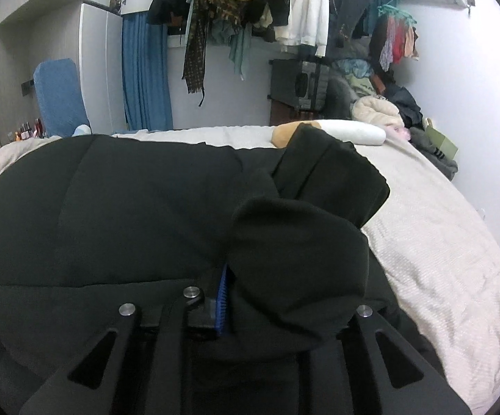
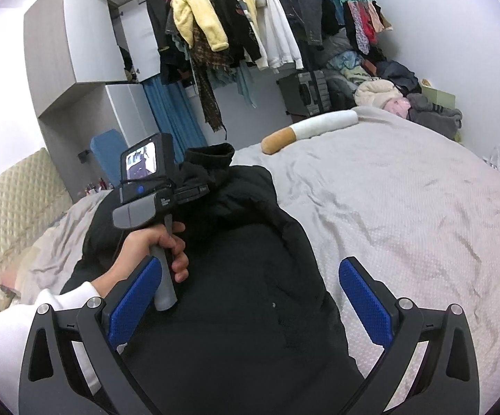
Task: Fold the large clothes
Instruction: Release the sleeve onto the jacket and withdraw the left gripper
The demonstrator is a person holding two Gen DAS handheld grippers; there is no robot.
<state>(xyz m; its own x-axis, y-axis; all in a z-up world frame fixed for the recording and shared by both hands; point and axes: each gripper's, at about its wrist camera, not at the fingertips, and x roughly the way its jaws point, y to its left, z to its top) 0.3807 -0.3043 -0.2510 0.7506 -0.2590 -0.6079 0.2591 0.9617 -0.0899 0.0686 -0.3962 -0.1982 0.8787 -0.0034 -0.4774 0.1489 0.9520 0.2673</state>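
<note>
A big black coat lies on the bed, on the side near the padded headboard. The side of the bed by the wall is bare. A long pillow that looks like a cigarette rests along the far edge of the bed.

The left gripper has a sleeve of the coat between its fingers. The fingers are close together with black cloth pinched in them, and only a strip of one blue pad shows. In the right wrist view, a hand holds this tool up over the coat, and the sleeve cuff sticks up past it.

The right gripper hangs over the near part of the coat. Its fingers are spread wide and hold nothing.

The step in hand looks like folding the sleeve in over the body of the coat. The sleeve is bunched up and not flat yet.

Next, I think the left gripper should lay the sleeve across the middle of the coat and let go. The right gripper could press the coat down or take the sleeve on the other side. The coat looks thick and puffy, so it may spring back up. The fold will need a good smoothing to stay flat.
</note>
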